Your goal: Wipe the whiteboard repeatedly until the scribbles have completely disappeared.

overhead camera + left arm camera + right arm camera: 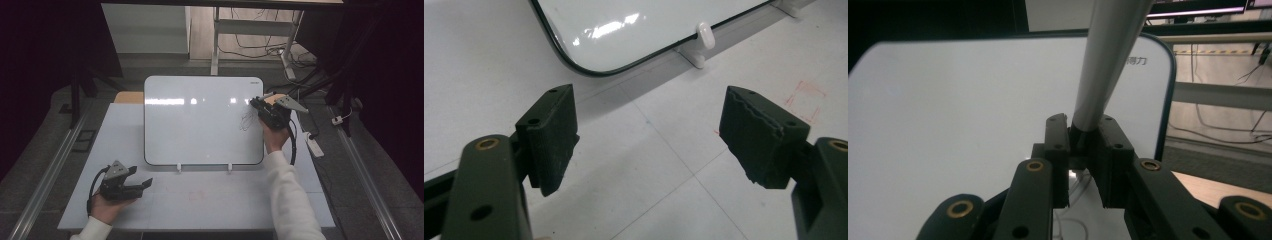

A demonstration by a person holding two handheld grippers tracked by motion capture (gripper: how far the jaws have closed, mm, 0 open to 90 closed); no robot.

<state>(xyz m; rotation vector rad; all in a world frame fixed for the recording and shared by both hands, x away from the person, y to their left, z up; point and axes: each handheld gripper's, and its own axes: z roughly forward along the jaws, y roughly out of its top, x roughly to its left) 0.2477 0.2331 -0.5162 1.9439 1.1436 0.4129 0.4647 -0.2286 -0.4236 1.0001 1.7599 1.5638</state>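
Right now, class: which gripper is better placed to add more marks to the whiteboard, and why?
The right gripper: it is shut on the marker at the whiteboard, beside the scribble. The left gripper rests open on the table.

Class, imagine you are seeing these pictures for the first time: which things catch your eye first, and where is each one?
The eye lands first on the white whiteboard, propped on clips at the middle of the table, with a dark scribble near its right edge. There the right gripper is shut on a grey marker. The left gripper rests open at the table's front left.
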